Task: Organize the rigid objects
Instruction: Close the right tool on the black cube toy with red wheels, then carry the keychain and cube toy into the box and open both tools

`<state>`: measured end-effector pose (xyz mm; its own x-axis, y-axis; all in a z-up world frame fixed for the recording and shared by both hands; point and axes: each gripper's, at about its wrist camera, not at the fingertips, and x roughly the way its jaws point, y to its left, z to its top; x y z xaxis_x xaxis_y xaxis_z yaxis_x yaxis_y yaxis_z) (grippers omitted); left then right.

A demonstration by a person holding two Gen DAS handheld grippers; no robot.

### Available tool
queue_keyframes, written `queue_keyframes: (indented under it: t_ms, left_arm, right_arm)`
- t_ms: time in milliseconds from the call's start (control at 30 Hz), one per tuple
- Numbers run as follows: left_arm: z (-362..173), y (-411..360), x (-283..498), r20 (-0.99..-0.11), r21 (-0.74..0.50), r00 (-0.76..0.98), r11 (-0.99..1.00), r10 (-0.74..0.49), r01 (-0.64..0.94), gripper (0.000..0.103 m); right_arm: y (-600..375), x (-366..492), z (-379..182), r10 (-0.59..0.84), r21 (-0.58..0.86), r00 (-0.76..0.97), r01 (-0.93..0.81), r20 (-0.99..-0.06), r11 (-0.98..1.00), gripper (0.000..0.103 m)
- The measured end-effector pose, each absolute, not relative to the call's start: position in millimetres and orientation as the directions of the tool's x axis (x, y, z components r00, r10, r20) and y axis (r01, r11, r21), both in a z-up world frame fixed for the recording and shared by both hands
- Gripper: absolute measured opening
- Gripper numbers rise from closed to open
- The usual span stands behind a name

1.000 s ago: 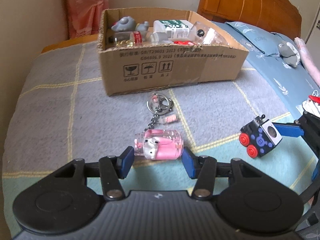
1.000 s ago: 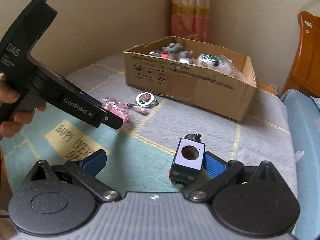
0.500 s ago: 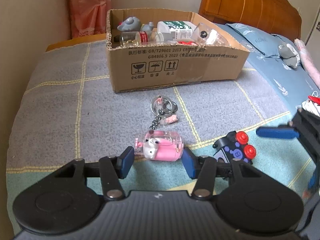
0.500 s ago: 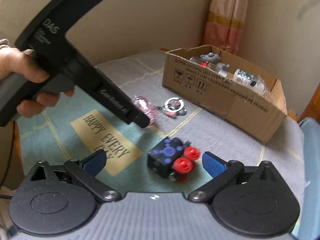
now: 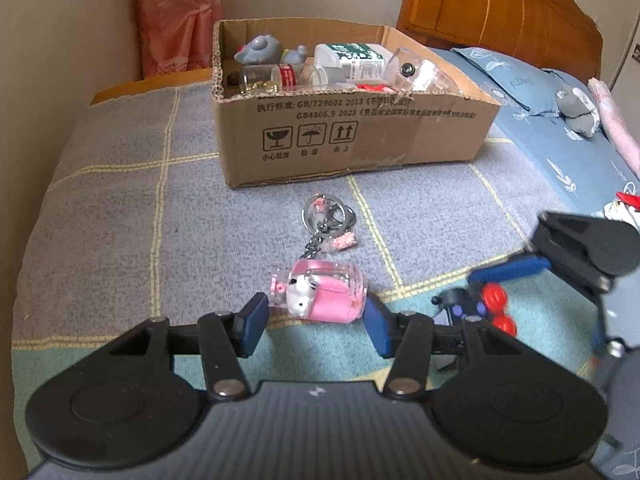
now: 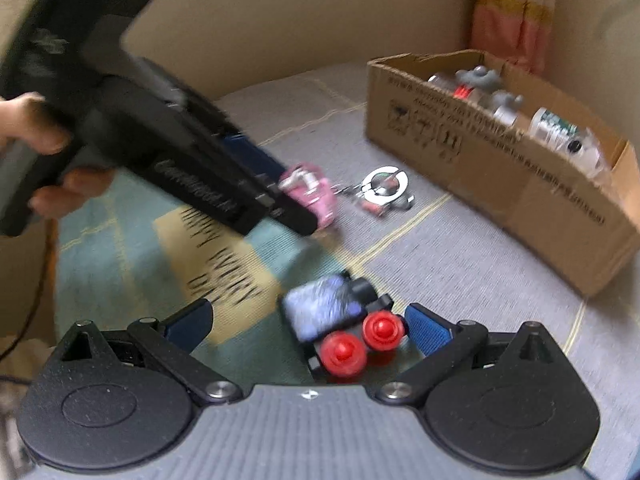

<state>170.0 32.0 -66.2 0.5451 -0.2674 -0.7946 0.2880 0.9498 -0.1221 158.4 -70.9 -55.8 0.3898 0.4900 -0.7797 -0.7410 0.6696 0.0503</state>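
Left claw (image 5: 316, 318) hides part of the blurred fidget cube (image 5: 478, 306).

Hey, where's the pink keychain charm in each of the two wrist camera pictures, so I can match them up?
Left wrist view: the pink keychain charm lies centre, just above the left gripper, between its blue pads.
Right wrist view: it sits left of centre, partly hidden behind the left gripper's black body.
Shared landmark: the cardboard box, beyond the charm in both views.
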Motion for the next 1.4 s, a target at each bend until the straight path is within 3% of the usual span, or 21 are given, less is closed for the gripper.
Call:
queue_keyframes:
  t_ms: [100,233,633,1400]
  left_arm:
    - [-69.0,30.5,171.3,-0.798,-0.109,0.545,0.951,-0.258,0.290,0.057]
    - [-70.6,26.8,173.6,-0.794,-0.093,0.558,0.955,-0.242,0.282,0.059]
    - [-69.5,24.6,177.1,-0.794,-0.113,0.552,0.954,-0.254,0.277,0.052]
    - [-29.1,18.9,176.8,-0.803,-0.013,0.533,0.903,-0.264,0.429,0.051]
  right_arm:
    - [-75.1,149.7,-53.6,0.515,0.090,0.371,-0.739,-0.773,0.668,0.103]
    - [-69.7,147.9,-55.5,0.457,-0.007,0.460,-0.710,-0.761,0.704,0.102]
    - [-63.7,150.3,-54.8,0.427,-0.067,0.486,-0.716,-0.762,0.695,0.059]
    - [-67.7,148.2,-35.5,0.373,-0.139,0.495,-0.726,-0.785,0.673,0.056]
